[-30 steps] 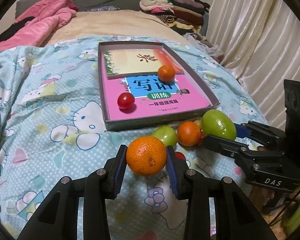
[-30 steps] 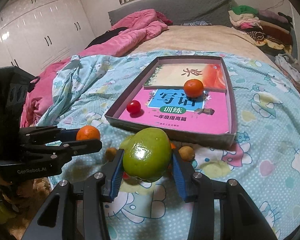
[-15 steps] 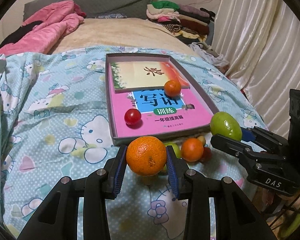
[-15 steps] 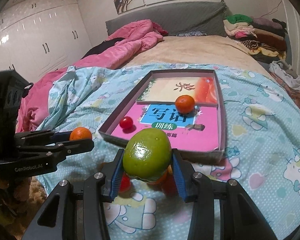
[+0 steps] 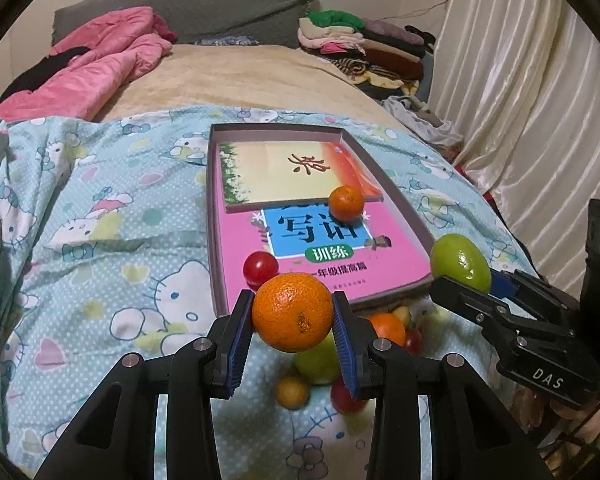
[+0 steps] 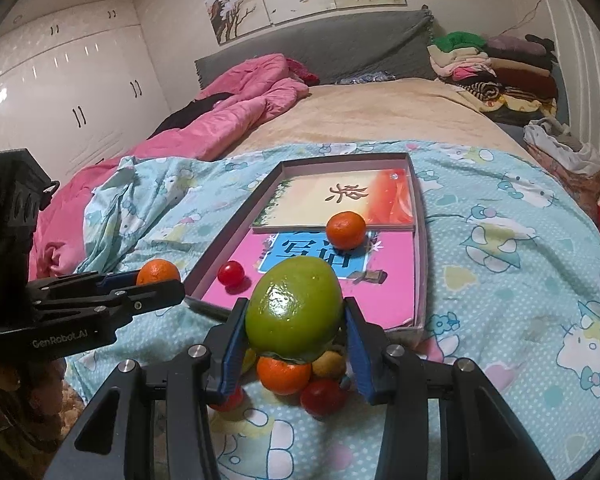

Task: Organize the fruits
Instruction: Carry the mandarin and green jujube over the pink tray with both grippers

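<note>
My left gripper (image 5: pixel 293 316) is shut on an orange mandarin (image 5: pixel 292 311), held above the bed just before the near edge of a shallow box lid tray (image 5: pixel 216 216). My right gripper (image 6: pixel 294 320) is shut on a green fruit (image 6: pixel 294 310), also raised near the tray's front edge (image 6: pixel 419 280); it shows at the right in the left wrist view (image 5: pixel 460 262). In the tray lie a small mandarin (image 5: pixel 346 203) and a red cherry tomato (image 5: pixel 260 268) on pink books. Several loose fruits (image 5: pixel 320 364) lie on the blanket below both grippers.
The tray rests on a light blue Hello Kitty blanket (image 5: pixel 100 240) on a bed. A pink quilt (image 6: pixel 228 120) lies at the back left. Folded clothes (image 6: pixel 492 68) are stacked at the back right. White curtains (image 5: pixel 520 100) hang at the right.
Both grippers have risen and moved toward the tray with their fruits held. The loose fruits now lie lower in view, under the fingers.
</note>
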Available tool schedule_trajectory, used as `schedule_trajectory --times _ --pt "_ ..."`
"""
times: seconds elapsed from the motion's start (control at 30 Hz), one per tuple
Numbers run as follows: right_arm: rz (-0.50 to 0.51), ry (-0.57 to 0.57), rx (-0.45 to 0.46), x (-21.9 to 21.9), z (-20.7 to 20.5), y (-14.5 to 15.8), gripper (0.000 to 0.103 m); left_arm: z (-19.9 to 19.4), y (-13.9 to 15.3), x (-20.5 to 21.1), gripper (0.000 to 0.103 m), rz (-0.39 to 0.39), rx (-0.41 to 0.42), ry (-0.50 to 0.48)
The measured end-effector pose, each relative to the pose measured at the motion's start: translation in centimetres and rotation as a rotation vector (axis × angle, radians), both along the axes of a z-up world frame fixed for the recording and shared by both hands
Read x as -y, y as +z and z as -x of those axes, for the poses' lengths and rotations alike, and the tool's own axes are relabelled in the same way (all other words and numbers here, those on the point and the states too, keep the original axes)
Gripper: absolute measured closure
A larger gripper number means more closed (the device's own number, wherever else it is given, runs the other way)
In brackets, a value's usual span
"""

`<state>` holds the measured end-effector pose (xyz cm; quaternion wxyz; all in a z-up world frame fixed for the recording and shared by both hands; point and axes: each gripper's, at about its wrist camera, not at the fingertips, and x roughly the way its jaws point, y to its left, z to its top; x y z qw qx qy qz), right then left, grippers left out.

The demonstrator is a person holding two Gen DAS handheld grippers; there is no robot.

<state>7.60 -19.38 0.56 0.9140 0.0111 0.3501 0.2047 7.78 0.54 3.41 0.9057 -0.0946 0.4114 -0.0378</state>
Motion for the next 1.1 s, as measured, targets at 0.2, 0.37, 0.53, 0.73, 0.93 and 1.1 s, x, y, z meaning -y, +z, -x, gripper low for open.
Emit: schedule_trajectory --times 0.2,0.37,0.53,0.73,0.93,1.1 --pt "-0.009 -0.029 0.023 0.4 -0.5 0.4 0.058 -0.7 0.0 -0.1 0.064 0.001 0.003 0.015" --pt "-0.017 -0.059 0.049 1.0 -0.7 0.8 0.058 -1.1 -0.2 0.1 0.064 -0.001 -0.001 0.023" --pt "-0.006 -0.081 0.048 1.3 -1.4 0.8 0.058 -1.9 -0.3 0.4 0.064 -0.006 0.005 0.021" --pt "0.009 -0.105 0.039 1.7 -2.1 0.5 0.058 -2.8 -0.6 0.8 0.064 -0.007 0.003 0.017" --pt "0.013 -0.123 0.032 2.1 -2.6 0.2 0.058 -3.3 -0.8 1.0 0.064 -0.016 0.005 0.015" --pt "0.037 -0.123 0.041 1.8 -3.3 0.2 0.058 -4.3 -1.3 1.4 0.064 -0.015 -0.006 0.002"
